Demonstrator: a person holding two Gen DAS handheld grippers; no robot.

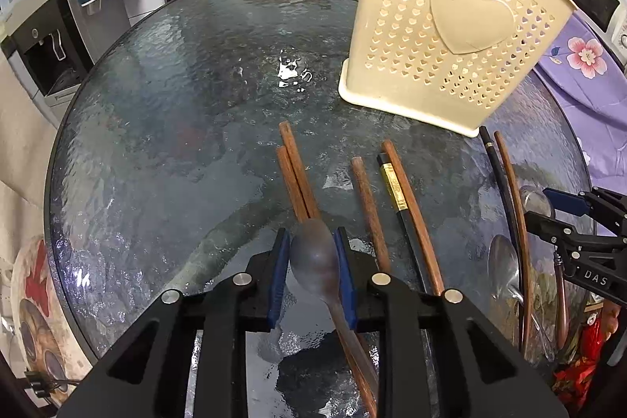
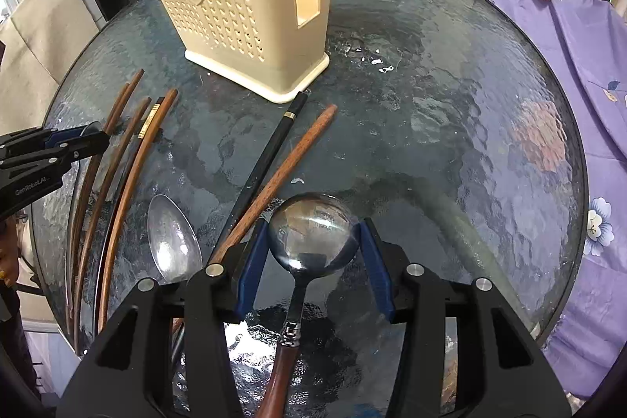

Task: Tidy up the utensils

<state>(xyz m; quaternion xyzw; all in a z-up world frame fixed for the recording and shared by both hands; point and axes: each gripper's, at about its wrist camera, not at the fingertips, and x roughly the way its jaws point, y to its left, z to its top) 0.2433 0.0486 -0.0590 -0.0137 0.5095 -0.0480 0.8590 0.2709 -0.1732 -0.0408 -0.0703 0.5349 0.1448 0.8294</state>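
Wooden chopsticks [image 1: 298,175], cream holder [image 1: 450,38] beyond (upright)

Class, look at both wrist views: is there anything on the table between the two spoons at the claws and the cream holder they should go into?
Only loose chopsticks lie flat on the glass before the cream holder; nothing upright blocks either the wooden spoon or the round metal spoon.

A cream perforated utensil holder [image 1: 450,38] with a raised heart stands upright on the glass desk [image 1: 176,104]. Before it lie wooden chopsticks [image 1: 294,175], black gold-banded chopsticks [image 1: 395,187], a dull spoon [image 1: 315,261], a round-bowled spoon [image 2: 313,232] and an oval spoon [image 2: 172,237].
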